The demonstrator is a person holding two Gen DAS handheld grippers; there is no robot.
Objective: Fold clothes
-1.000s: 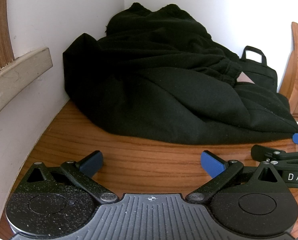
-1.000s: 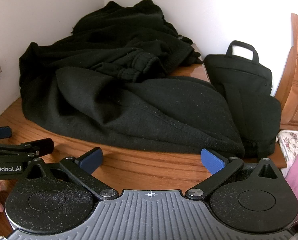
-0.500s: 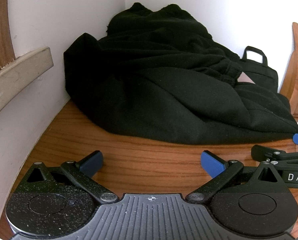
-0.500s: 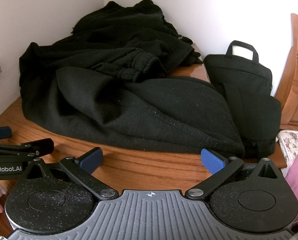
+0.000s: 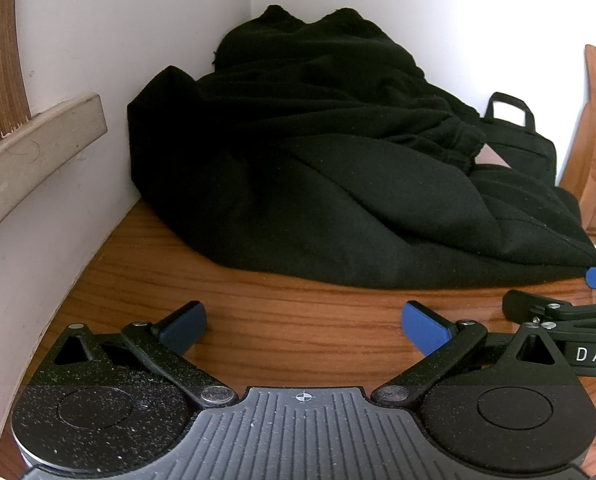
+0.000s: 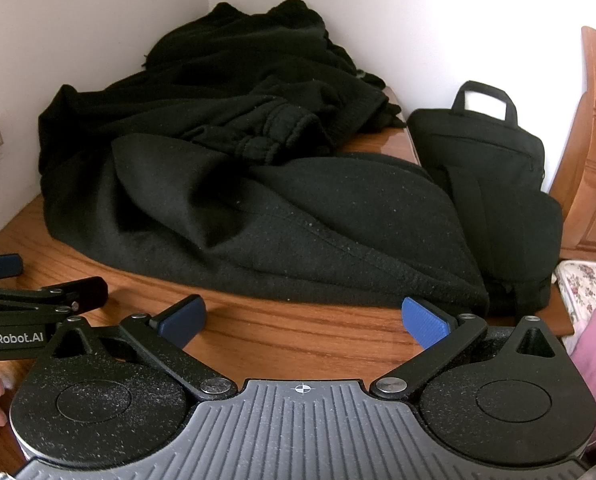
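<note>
Nothing has shifted since a second ago: both tongs hover at the same spots over the wooden bench [image 5: 298,320], and the heap of black clothes [image 5: 330,168] lies as it did. That heap sits ahead of both tongs, piled into the wall corner, its near hem resting on the bench a little beyond the blue fingertips [image 6: 426,320]. Left tongs [image 5: 304,322] are spread wide and hold nothing; right tongs [image 6: 304,318] are likewise spread and empty. Bare wood lies between the tips and the hem. Beyond the right tongs' right tip, a black laptop bag [image 6: 494,168] leans at the bench's far edge, touching the clothes. White wall [image 5: 77,208] closes the left side.
</note>
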